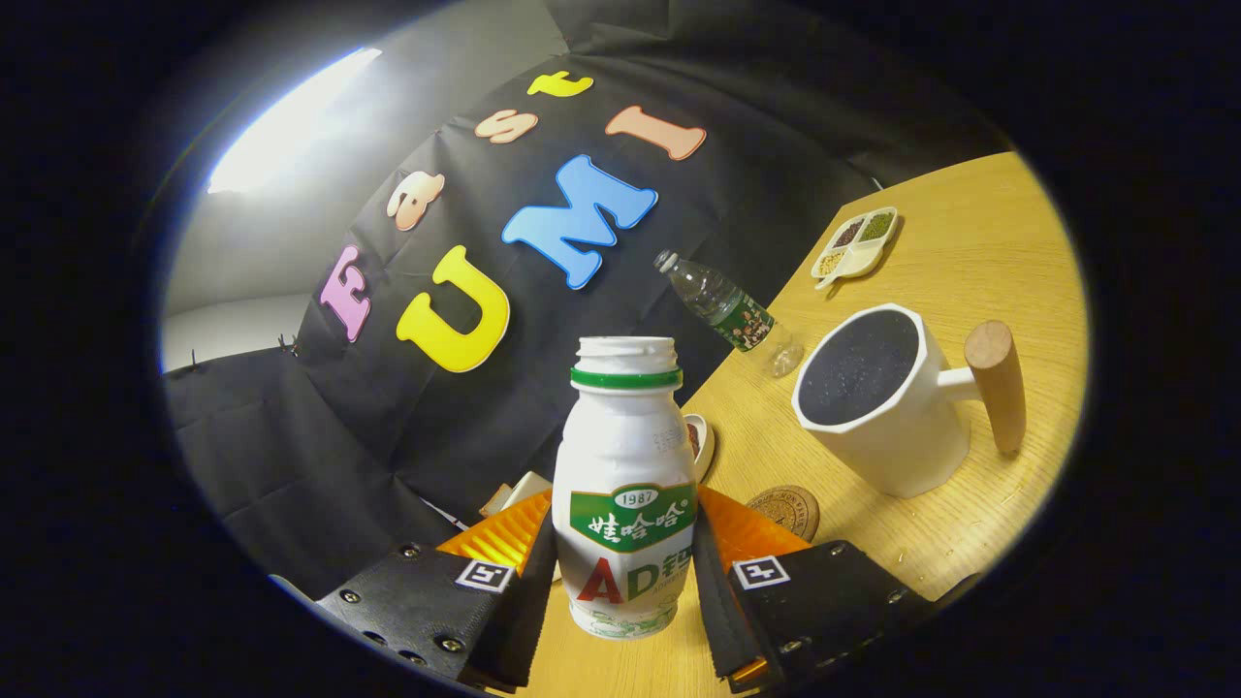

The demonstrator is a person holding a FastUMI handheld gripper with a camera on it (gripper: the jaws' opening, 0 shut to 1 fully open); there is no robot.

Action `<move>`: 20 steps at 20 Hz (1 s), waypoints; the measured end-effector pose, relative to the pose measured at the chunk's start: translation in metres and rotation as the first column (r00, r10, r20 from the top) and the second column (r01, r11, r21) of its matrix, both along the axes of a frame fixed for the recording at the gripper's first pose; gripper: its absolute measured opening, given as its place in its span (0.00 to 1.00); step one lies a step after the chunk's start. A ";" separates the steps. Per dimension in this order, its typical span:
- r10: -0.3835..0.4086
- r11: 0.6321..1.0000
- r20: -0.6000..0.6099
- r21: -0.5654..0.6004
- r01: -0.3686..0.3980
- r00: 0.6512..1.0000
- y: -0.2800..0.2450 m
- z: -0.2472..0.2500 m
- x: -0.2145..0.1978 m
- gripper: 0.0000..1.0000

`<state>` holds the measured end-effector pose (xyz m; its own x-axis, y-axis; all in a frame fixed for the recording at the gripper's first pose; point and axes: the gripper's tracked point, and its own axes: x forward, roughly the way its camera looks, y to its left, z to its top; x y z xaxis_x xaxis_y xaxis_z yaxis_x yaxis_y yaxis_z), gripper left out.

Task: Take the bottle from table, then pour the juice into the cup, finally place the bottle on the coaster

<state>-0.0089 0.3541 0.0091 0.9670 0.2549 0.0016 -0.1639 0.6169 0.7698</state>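
Your gripper pinches the white bottle, both fingers pressing its sides. Beyond: wooden table, coaster, cup; black cloth wall behind.

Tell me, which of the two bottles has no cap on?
The white bottle, clamped between the gripper fingers, has an open mouth above its green ring. The clear bottle, beyond the cup, is capped.

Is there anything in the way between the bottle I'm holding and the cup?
Nothing visible. The gripper is shut on the white bottle; the cup stands beyond it across bare table, the coaster lying nearer.
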 end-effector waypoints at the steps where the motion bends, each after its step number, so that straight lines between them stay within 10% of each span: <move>1: 0.000 1.000 -0.001 0.005 0.000 1.000 0.000 0.000 0.000 0.67; 20: 0.015 0.960 -0.015 0.278 -0.010 1.000 0.001 0.007 0.007 0.67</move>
<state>-0.0018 0.3551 0.0163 0.9642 0.2588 0.0583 -0.1561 0.3759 0.9134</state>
